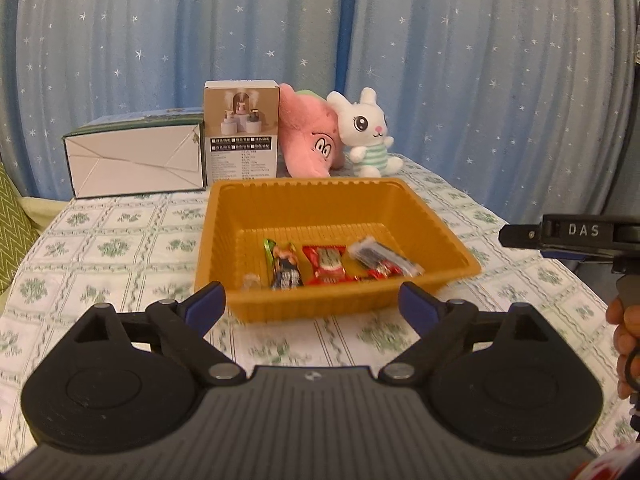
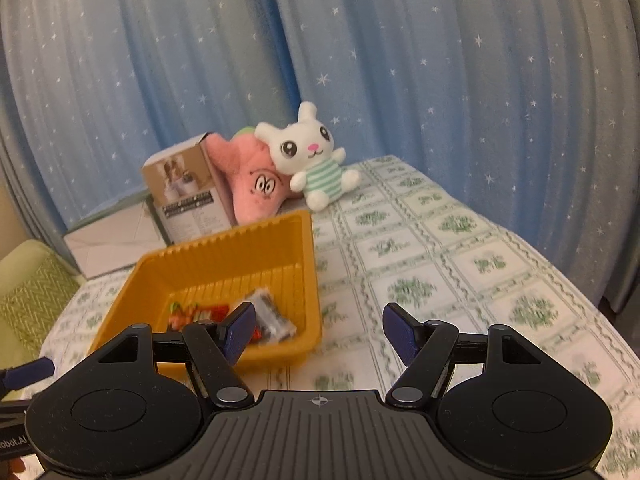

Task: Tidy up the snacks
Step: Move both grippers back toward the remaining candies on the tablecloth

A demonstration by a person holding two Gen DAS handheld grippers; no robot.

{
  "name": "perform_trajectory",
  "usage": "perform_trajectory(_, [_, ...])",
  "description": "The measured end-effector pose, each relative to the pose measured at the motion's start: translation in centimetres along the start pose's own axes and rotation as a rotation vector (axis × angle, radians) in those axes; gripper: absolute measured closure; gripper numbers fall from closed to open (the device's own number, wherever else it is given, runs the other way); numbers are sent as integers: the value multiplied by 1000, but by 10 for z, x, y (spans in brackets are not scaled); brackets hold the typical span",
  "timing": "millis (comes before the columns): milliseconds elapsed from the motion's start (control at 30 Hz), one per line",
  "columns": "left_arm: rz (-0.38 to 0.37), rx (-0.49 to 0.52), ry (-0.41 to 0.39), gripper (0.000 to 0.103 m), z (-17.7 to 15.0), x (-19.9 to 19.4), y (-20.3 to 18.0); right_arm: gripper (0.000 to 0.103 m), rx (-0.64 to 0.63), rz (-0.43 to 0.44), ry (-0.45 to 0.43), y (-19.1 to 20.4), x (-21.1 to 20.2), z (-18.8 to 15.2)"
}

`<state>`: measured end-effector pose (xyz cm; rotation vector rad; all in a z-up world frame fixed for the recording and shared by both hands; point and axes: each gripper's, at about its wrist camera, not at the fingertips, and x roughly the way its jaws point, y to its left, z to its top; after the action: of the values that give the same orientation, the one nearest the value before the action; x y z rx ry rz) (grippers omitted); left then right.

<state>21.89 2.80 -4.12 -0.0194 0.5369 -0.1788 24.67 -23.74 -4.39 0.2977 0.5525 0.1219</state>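
Note:
An orange plastic tray point(image 1: 304, 200) stands on the table and holds several snack packets: a green and dark one point(image 1: 283, 265), a red one point(image 1: 326, 267) and a clear-wrapped red and black one point(image 1: 380, 261). My left gripper point(image 1: 312, 304) is open and empty, just in front of the tray's near wall. My right gripper point(image 2: 318, 334) is open and empty, over the table to the right of the tray point(image 2: 224, 256). The right gripper also shows side-on at the right edge of the left wrist view point(image 1: 516, 236).
A white box point(image 1: 136, 160), an upright product box point(image 1: 240, 132), a pink plush point(image 1: 312, 136) and a white bunny plush point(image 1: 368, 136) stand behind the tray. The table carries a green-patterned cloth point(image 2: 460, 264). Blue starred curtains hang behind. A green cushion point(image 2: 28, 296) lies left.

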Motion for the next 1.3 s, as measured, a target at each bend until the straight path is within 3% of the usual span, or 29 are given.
perform_trajectory(333, [7, -10, 28, 11, -38, -43, -2, 33, -86, 69, 101, 1, -44, -66])
perform_trajectory(600, [8, 26, 67, 11, -68, -65, -1, 33, -248, 133, 192, 7, -58, -110])
perform_trajectory(800, [2, 33, 85, 11, -76, -67, -1, 33, -329, 181, 256, 19, -44, -120])
perform_trajectory(1000, [-8, 28, 87, 11, -76, -64, -2, 33, -426, 190, 259, 31, -32, -125])
perform_trajectory(1133, [-12, 27, 95, 11, -77, -61, -2, 45, -440, 192, 272, 33, -24, -125])
perform_trajectory(1300, [-12, 24, 100, 11, -77, -59, -2, 49, -465, 187, 290, 36, -15, -126])
